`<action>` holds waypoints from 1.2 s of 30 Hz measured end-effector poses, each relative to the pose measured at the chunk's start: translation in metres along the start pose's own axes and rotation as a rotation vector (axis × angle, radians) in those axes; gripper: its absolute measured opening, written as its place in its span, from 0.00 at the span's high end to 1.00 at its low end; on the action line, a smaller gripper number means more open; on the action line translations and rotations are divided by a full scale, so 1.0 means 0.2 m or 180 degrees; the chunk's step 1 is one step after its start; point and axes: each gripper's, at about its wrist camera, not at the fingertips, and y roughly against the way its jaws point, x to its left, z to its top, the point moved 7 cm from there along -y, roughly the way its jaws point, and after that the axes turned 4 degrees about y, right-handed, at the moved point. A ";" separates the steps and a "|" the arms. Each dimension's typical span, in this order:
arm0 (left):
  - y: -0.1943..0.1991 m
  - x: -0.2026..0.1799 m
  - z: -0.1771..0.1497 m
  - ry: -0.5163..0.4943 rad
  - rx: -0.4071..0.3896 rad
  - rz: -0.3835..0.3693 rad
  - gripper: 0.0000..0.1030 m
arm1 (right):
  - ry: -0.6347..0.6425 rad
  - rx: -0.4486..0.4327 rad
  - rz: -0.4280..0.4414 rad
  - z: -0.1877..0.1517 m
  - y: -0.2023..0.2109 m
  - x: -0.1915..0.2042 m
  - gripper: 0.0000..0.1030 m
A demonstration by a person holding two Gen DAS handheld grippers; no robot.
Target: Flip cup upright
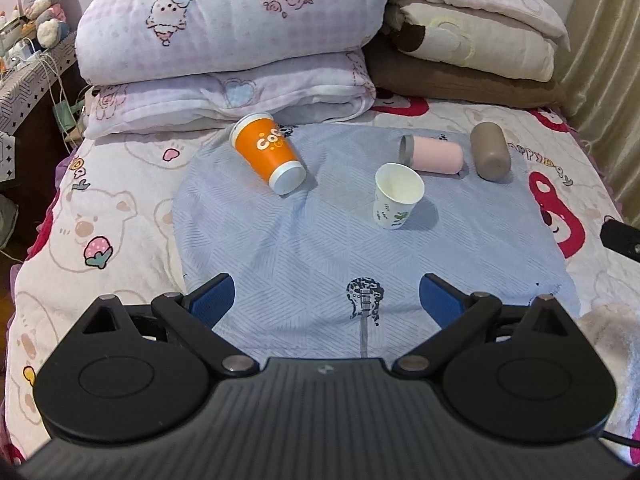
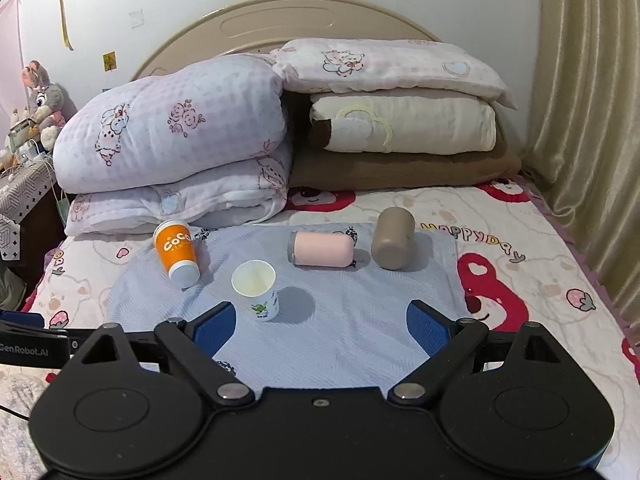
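The person's hands are staying out of both views; only the black gripper bodies are filling the lower part of each picture. The far mouths of the orange cup [image 1: 267,152] and the brown cup [image 1: 489,156] are facing away, so their insides are hidden, and the print on the white paper cup [image 1: 396,195] is too small to read. A dark object at the right edge of the left wrist view is cut off, and I cannot tell for sure what it is.

The left gripper [image 1: 326,304] is hovering low over the blue cloth [image 1: 304,240], level, its jaws spread wide and gripping nothing. The right gripper [image 2: 320,326] is hanging in the same manner, jaws wide apart and empty, with the blue pads [image 2: 214,330] showing at either side.

4 cups are lying ahead of the grippers on the cloth. The white paper cup is standing upright, mouth up, nearest, just ahead of the right gripper's left finger and ahead-right of the left gripper. The orange cup is lying on its side further ahead to the left, its white base pointing toward the grippers. The pink cup [image 1: 434,155] is lying on its side beyond the white cup, and the brown cup is lying just right of it, base toward the cameras. Folded quilts [image 2: 176,144] are piling up behind them.
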 end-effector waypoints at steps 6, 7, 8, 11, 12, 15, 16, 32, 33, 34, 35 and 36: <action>-0.01 0.02 0.00 -0.0008 0.0016 0.0123 0.03 | -0.0049 0.0025 -0.0061 -0.01 -0.01 -0.01 0.08; -0.01 0.02 -0.01 -0.0021 0.0022 0.0147 0.03 | -0.0057 0.0036 -0.0086 -0.02 -0.01 -0.02 0.08; -0.01 0.02 -0.01 -0.0029 0.0028 0.0156 0.03 | -0.0056 0.0038 -0.0102 -0.02 -0.01 -0.02 0.08; 0.00 0.02 -0.01 -0.0032 0.0033 0.0141 0.03 | -0.0067 0.0057 -0.0124 -0.03 -0.01 -0.02 0.08; 0.00 0.02 -0.02 -0.0031 0.0033 0.0143 0.03 | -0.0073 0.0072 -0.0126 -0.04 -0.01 -0.02 0.08; -0.01 0.01 -0.03 -0.0052 0.0040 0.0148 0.03 | -0.0088 0.0102 -0.0131 -0.06 -0.02 -0.02 0.08; -0.01 0.01 -0.04 -0.0068 0.0057 0.0143 0.03 | -0.0097 0.0114 -0.0133 -0.07 -0.02 -0.02 0.08; 0.01 0.04 -0.06 -0.0048 0.0079 0.0124 0.03 | 0.0017 0.0191 -0.0196 -0.10 -0.02 0.04 0.08; 0.01 0.04 -0.06 -0.0049 0.0077 0.0122 0.03 | 0.0022 0.0186 -0.0210 -0.10 -0.02 0.04 0.08; 0.01 0.04 -0.06 -0.0053 0.0078 0.0121 0.03 | 0.0027 0.0182 -0.0222 -0.10 -0.01 0.04 0.08; 0.01 0.04 -0.06 -0.0059 0.0079 0.0121 0.03 | 0.0027 0.0178 -0.0232 -0.10 -0.01 0.04 0.08; 0.01 0.03 -0.06 -0.0066 0.0081 0.0121 0.03 | 0.0027 0.0174 -0.0238 -0.10 -0.01 0.03 0.08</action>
